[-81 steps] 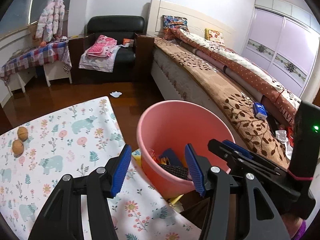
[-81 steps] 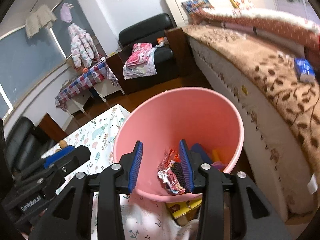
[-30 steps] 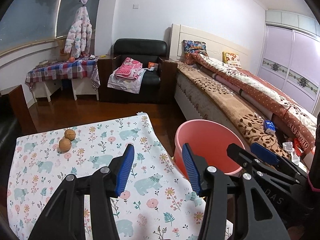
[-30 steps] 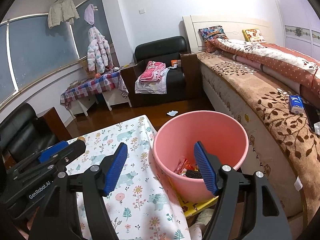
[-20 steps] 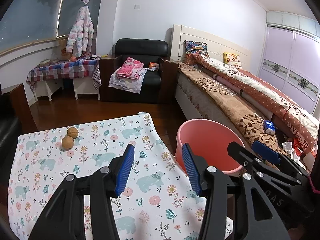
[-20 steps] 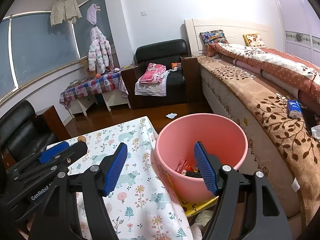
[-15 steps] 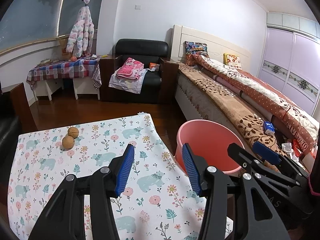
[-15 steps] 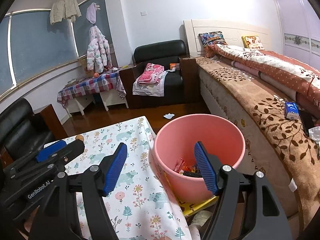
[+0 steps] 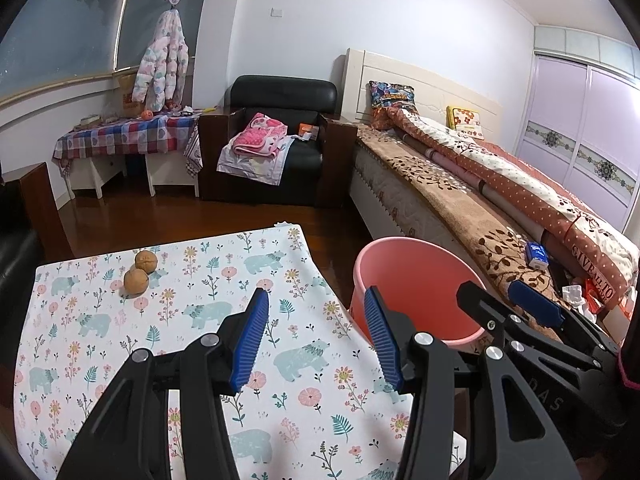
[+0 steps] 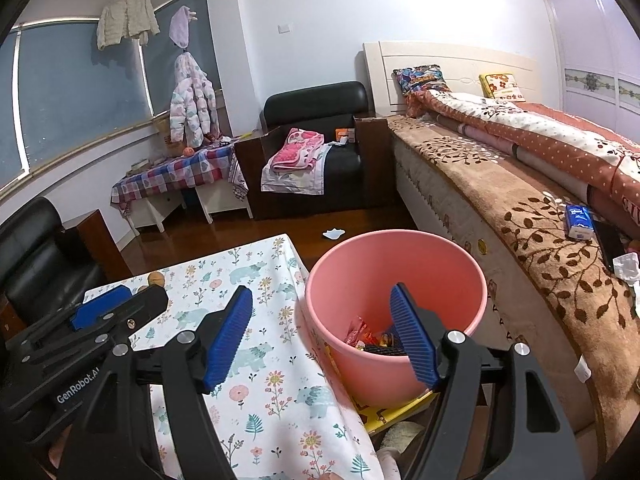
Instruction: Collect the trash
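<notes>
both grippers had pulled back and up from the pink bucket (image 10: 400, 264) since a few seconds before, when the right one was down inside its mouth beside a red wrapper; now they hung over the table edge, and in the last second hardly anything shifted. right gripper (image 10: 320, 332) stood with its blue pads wide apart and nothing between them, one pad over the floral tablecloth (image 10: 256, 364), the other in line with the bucket's opening. left gripper (image 9: 316, 332) was likewise spread, empty, its pads (image 9: 252, 336) hovering above the cloth near the table's right edge, with the right gripper's black frame showing just to its right.

moving outward: down in the bucket lay the collected trash (image 10: 368, 338), a red wrapper and some dark bits at the bottom. the bucket sat on the floor, just beside the table and close against the side of the bed (image 10: 520, 216). under it, something yellow (image 10: 384, 412) peeked out.

on the cloth, well apart from the left gripper, two walnuts (image 9: 140, 272) rested touching each other. out on the wooden floor beyond the bucket lay one small white scrap (image 10: 334, 233). on the brown leaf-patterned blanket sat a blue tissue pack (image 10: 578, 216) with crumpled white paper (image 10: 628, 266) nearby. further back, a black armchair (image 10: 320, 152) carried a folded pink blanket (image 10: 296, 152), and a checked table (image 10: 176, 172) stood by the window.
</notes>
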Demonstrator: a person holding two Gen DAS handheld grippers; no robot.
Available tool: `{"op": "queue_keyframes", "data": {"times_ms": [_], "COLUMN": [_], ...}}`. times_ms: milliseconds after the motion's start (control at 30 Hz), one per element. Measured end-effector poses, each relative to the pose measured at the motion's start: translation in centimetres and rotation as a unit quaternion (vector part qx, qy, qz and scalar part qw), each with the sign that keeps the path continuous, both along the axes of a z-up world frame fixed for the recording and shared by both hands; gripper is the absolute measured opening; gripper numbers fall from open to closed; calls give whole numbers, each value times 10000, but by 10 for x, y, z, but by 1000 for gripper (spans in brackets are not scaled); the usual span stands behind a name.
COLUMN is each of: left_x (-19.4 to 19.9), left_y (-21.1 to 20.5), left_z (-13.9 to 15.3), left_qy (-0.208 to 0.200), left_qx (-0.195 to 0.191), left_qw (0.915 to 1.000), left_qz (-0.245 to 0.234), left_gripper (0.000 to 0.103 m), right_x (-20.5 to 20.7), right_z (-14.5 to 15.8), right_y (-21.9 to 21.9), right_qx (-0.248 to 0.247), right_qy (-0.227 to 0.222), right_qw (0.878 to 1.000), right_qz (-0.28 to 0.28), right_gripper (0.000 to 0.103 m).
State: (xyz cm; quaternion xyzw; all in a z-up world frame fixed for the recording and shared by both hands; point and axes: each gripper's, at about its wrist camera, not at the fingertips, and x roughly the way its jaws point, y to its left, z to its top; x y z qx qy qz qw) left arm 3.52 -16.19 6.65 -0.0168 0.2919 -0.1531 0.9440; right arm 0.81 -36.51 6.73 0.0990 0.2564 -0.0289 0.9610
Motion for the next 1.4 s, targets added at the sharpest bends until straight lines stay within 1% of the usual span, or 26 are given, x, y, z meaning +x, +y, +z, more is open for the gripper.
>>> {"op": "queue_keyframes", "data": {"times_ms": [500, 867, 1400], "left_x": [5, 8, 13], "left_y": [1, 6, 12], "left_z": [-7, -15, -21], "left_qy": [91, 147, 165], "left_qx": [-10, -6, 35], "left_qw": [10000, 9999, 9996], "left_qz": [-7, 30, 215], "left_gripper": [50, 50, 50], "right_x": [3, 6, 1], "right_z": [-3, -11, -5], "right_y": [2, 6, 13], "right_qx": [-26, -158, -329], "right_qy": [48, 162, 45], "right_qw": [10000, 9997, 9993], "right_qz": [-2, -91, -154], "right_gripper": [72, 72, 72]}}
